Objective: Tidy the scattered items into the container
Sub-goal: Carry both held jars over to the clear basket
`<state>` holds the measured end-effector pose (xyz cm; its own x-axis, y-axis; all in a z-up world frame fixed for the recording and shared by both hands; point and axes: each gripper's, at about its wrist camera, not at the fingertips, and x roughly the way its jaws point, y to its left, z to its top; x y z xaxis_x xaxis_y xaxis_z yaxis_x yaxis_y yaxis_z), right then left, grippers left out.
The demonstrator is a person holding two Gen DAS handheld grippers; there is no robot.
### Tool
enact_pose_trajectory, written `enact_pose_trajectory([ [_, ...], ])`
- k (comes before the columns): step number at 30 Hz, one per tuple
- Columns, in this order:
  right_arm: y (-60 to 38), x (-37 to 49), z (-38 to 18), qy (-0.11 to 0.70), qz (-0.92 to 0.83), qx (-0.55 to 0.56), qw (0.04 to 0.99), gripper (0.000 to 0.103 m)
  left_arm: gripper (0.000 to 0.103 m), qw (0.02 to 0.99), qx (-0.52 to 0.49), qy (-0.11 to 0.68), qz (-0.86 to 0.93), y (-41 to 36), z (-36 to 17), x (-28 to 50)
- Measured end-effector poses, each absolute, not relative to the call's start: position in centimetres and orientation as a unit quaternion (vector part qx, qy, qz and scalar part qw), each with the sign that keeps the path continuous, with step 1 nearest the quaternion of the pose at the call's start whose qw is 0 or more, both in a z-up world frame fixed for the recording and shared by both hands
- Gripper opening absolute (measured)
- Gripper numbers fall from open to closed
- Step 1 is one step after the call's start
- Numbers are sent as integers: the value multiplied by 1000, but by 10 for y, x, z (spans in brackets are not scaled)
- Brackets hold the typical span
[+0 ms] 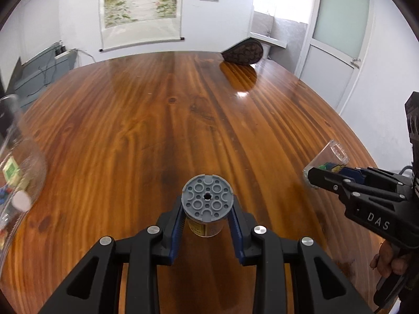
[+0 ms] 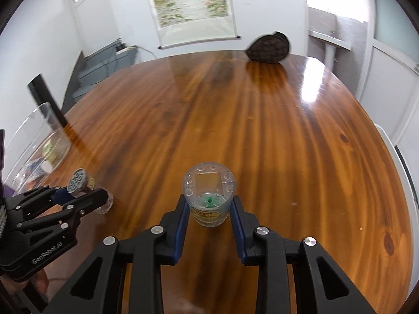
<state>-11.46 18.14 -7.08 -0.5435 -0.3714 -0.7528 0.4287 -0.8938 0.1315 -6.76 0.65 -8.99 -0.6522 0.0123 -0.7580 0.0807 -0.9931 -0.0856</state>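
Observation:
My left gripper (image 1: 207, 214) is shut on a small clear jar with a grey studded lid (image 1: 207, 200), held over the wooden table; it also shows in the right wrist view (image 2: 78, 183). My right gripper (image 2: 209, 209) is shut on a small clear jar with a clear lid (image 2: 209, 185), also seen in the left wrist view (image 1: 327, 162) at the right. A clear plastic container (image 1: 23, 172) with several small items inside sits at the table's left edge; it also shows in the right wrist view (image 2: 34, 141).
The wooden table (image 1: 170, 120) stretches ahead. A dark patterned pouch (image 1: 243, 51) lies at its far right edge. A black upright object (image 2: 44, 96) stands behind the container. A wall scroll and a door are beyond.

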Motion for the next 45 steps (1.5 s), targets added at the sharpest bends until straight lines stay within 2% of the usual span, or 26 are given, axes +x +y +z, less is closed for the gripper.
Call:
enact_pose_trajectory([
  [14,86,-66,-41,72,-861,383,328,31,32,113,377,104,-914,-72,-55,7],
  [28,-41,-22,23,84,-833,306,454,31,32,244,290,135,-915,-175,14,96],
  [35,-104,-13,41,96,-818,283,492,31,32,281,282,146,-906,-220,21,109],
  [45,-157,-17,31,120,-808,294,497,31,32,289,293,147,-899,-246,17,107],
])
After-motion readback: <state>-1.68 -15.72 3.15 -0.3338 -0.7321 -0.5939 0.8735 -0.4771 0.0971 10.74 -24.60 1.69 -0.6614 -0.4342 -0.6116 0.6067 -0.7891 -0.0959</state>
